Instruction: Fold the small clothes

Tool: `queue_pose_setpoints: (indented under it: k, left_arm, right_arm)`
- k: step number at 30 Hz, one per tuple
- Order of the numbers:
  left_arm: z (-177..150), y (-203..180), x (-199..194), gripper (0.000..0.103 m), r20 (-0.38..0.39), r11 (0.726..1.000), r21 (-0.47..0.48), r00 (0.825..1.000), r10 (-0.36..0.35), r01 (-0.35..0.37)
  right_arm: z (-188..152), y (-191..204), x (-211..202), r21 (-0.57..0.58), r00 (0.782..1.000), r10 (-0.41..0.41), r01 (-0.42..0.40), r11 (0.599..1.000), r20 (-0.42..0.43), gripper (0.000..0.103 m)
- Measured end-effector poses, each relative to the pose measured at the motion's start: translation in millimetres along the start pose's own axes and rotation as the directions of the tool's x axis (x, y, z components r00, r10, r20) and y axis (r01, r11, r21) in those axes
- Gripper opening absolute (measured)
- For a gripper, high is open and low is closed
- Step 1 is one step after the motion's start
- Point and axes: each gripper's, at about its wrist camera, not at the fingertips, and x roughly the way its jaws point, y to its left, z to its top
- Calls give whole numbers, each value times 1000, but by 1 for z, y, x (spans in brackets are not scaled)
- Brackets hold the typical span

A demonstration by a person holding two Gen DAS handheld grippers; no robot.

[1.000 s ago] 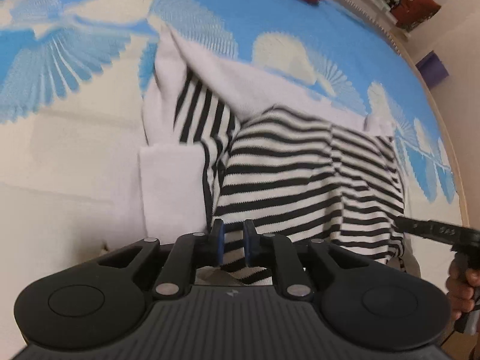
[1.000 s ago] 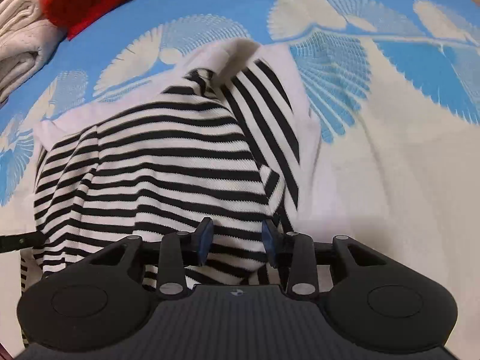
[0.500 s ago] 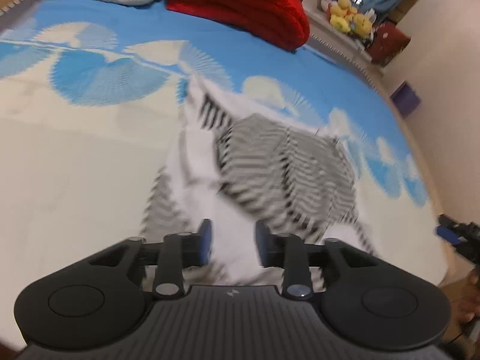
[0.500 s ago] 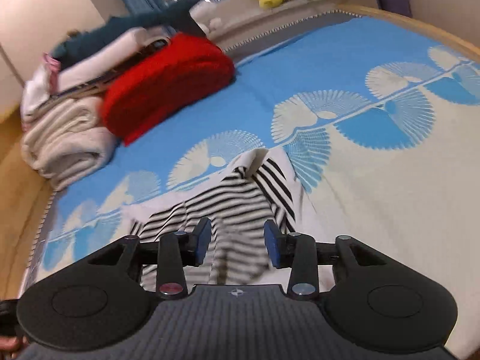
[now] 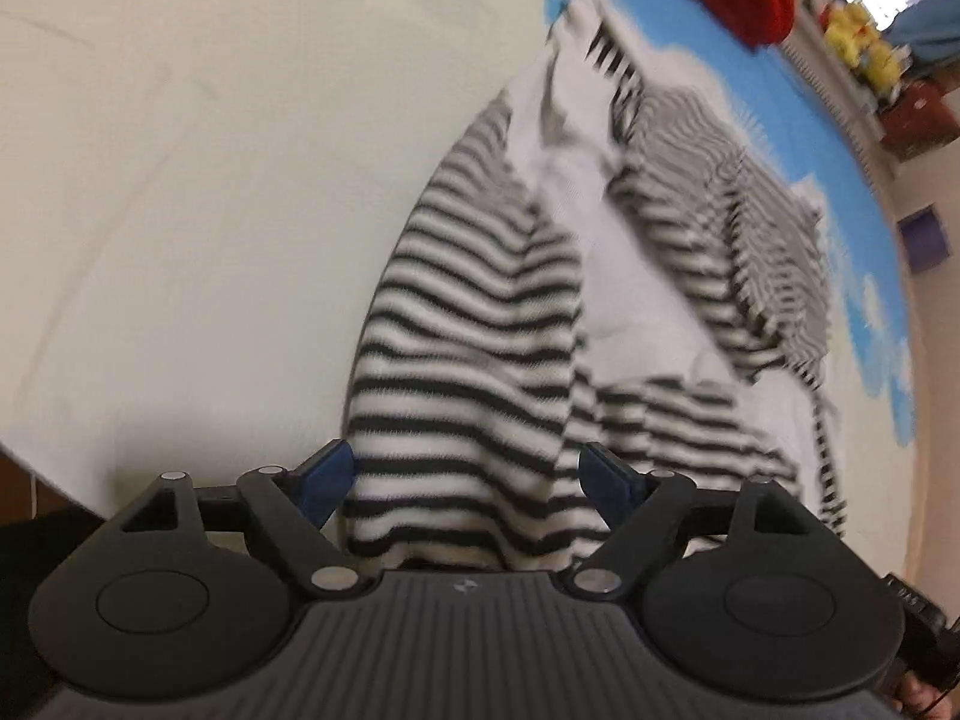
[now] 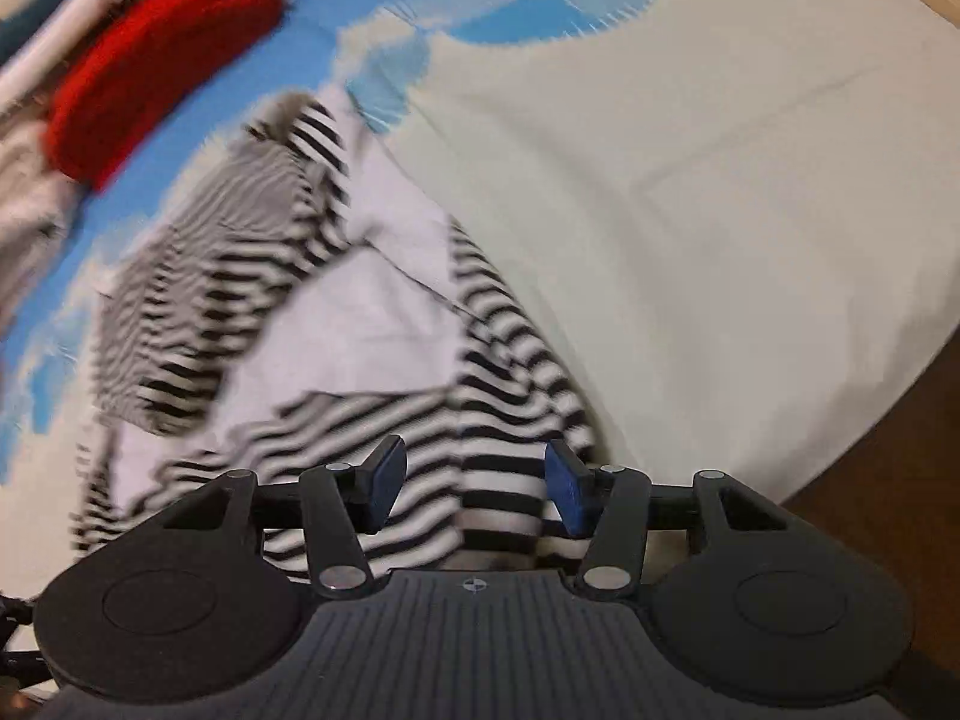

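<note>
We're over a bed (image 5: 180,210) spread with a cream cover that carries a blue fan pattern toward its far side (image 6: 558,18). At that far side lies a folded red blanket (image 6: 162,60), with pale folded bedding just beside it, blurred in the right wrist view. In the left wrist view there are yellow soft toys (image 5: 858,48) on a ledge past the bed, a purple box (image 5: 927,237) on the floor by the wall, and wooden floor showing at the bed's near edge (image 6: 888,468).

The black-and-white striped garment (image 5: 480,324) lies rumpled on the cream part of the cover, near the bed's near edge, its white inside showing through the middle (image 6: 360,324) and a striped portion bunched toward the far side. Much of it is motion-blurred.

The left gripper (image 5: 467,474) has its jaws spread wide, blue pads on either side of a striped fold that rises between them; the pads are apart from the cloth, nothing clamped. The right gripper (image 6: 474,483) also has its jaws wide apart, straddling the striped near edge of the garment; whether the pads touch the fabric I cannot tell, but they are not closed on it.
</note>
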Motion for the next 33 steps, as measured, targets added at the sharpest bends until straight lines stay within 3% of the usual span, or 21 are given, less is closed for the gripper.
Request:
queue_pose_setpoints:
  k: [4, 7, 9, 11, 12, 14, 15, 20, 24, 25, 28, 31, 33]
  left_arm:
    - [-7, -8, 17, 86, -42, 999, 27, 999, 26, -25]
    - [-13, -12, 19, 84, -22, 991, 94, 995, 94, -91]
    - [-17, -14, 22, 71, -9, 981, 136, 990, 139, -136]
    - [-19, -16, 19, 21, -1, 972, 195, 991, 132, -129]
    - [-21, -17, 18, 12, -5, 972, 212, 994, 106, -102]
    - [-24, -19, 13, 8, 20, 964, 244, 995, 101, -103]
    - [-25, -18, 9, 8, 43, 961, 251, 993, 111, -118]
    - [-19, 0, -23, 7, 126, 980, 169, 988, 87, -108]
    - [-21, 3, -15, 10, 60, 977, 187, 994, 90, -100]
    - [-20, 5, -10, 15, 34, 981, 175, 996, 82, -86]
    - [-14, 15, -2, 50, -2, 992, 105, 998, 65, -65]
    - [-11, 20, -1, 55, -14, 997, 61, 999, 44, -43]
    - [-11, 20, 3, 55, -27, 998, 57, 999, 40, -38]
  right_arm:
    - [-3, -7, 12, 28, 999, -20, 22, 999, -47, 53]
    - [-8, -3, 17, 2, 997, -51, 51, 999, -62, 54]
    - [-11, -1, 20, -14, 995, -74, 73, 997, -74, 53]
    - [-14, -1, 21, -22, 992, -102, 100, 995, -79, 48]
    - [-14, -3, 20, -19, 991, -105, 104, 994, -79, 37]
    - [-14, -5, 18, -10, 992, -100, 99, 995, -75, 16]
    - [-13, -6, 16, -7, 993, -92, 92, 996, -69, 7]
    - [-11, -11, -6, 11, 999, -43, 43, 999, -16, 3]
    - [-19, -9, -8, -36, 998, -35, 33, 999, -46, 3]
    - [-20, -8, -5, -56, 997, -46, 43, 998, -63, 3]
    - [-20, -10, 4, -66, 994, -63, 57, 996, -86, 5]
    - [-16, -18, 8, -16, 994, -57, 55, 998, -97, 22]
    - [-17, -16, 14, -25, 993, -60, 58, 998, -106, 23]
